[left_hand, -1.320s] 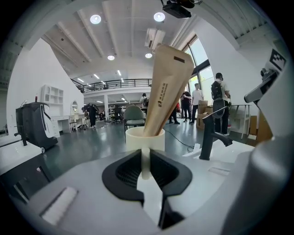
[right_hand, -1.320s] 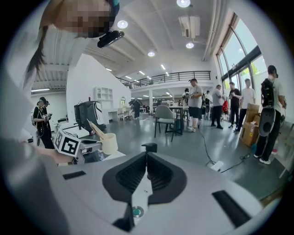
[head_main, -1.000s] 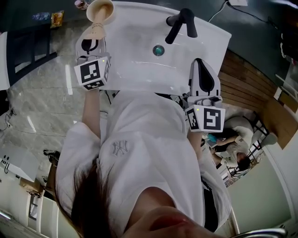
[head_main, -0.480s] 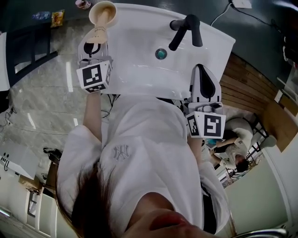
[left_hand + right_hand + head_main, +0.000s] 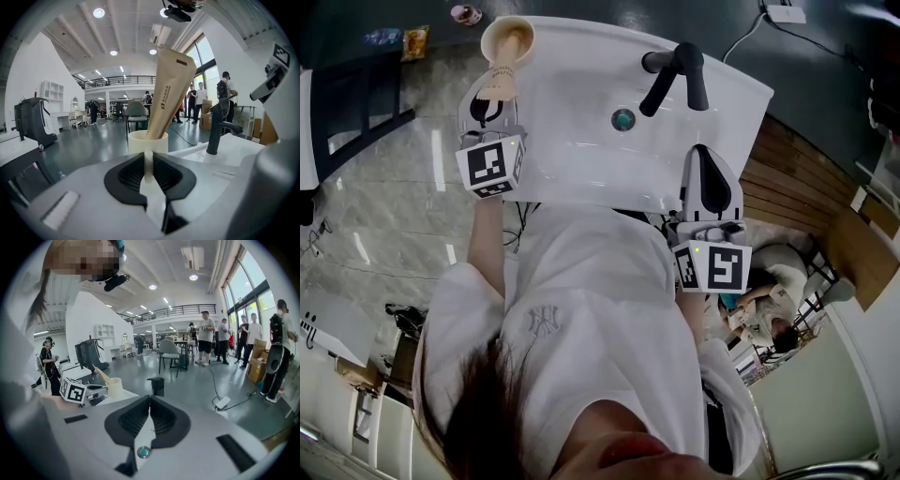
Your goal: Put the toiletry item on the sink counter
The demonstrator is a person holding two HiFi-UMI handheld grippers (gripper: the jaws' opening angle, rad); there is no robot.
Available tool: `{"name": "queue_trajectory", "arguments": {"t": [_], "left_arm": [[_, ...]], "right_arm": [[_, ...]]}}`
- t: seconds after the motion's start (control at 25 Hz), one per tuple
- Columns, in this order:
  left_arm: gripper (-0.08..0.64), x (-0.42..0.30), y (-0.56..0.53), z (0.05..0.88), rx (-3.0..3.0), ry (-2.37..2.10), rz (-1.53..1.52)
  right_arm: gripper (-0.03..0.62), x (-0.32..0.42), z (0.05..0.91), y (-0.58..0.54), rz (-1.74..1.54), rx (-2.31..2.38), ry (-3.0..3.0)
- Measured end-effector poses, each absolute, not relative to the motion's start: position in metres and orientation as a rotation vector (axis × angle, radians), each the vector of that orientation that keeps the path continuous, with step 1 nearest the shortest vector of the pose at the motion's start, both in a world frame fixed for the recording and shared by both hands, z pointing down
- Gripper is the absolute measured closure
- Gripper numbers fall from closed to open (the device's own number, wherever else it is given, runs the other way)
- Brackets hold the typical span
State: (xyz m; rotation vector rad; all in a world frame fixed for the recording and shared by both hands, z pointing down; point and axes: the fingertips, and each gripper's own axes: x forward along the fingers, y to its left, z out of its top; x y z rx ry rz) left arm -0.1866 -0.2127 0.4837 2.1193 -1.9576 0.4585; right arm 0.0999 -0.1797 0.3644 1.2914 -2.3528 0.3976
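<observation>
Head view: the left hand-held gripper (image 5: 494, 94) reaches over the back left corner of the white tabletop (image 5: 572, 56), with a cream cup (image 5: 508, 37) just past its tips and a tan tube (image 5: 498, 77) leaning out of the cup back over the jaws. Whether the cup's base touches the tabletop cannot be told. A black faucet (image 5: 675, 70) stands at the back edge and a teal drain (image 5: 622, 119) sits in the basin. The right hand-held gripper (image 5: 705, 127) hangs over the front right rim, well apart from the cup. Left gripper view: the jaws are clenched on a narrow cream part on the cup's near side, the cup sits right at their tips, and the tube rises from it, tilted to the right. People (image 5: 197, 101) stand in the hall behind. Right gripper view: the jaws are pressed together with nothing between them; the cup and tube show far to the left beside the other gripper's marker cube.
</observation>
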Motion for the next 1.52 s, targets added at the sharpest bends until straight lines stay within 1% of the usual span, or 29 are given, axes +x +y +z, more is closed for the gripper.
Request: {"name": "queue_trajectory", "arguments": {"t": [1.52], "left_arm": [[0.506,-0.190,-0.204,0.512,2.114,-1.873,0.541]], "right_arm": [[0.581,0.092,0.370,-0.174,0.418,1.275,-2.352]]}}
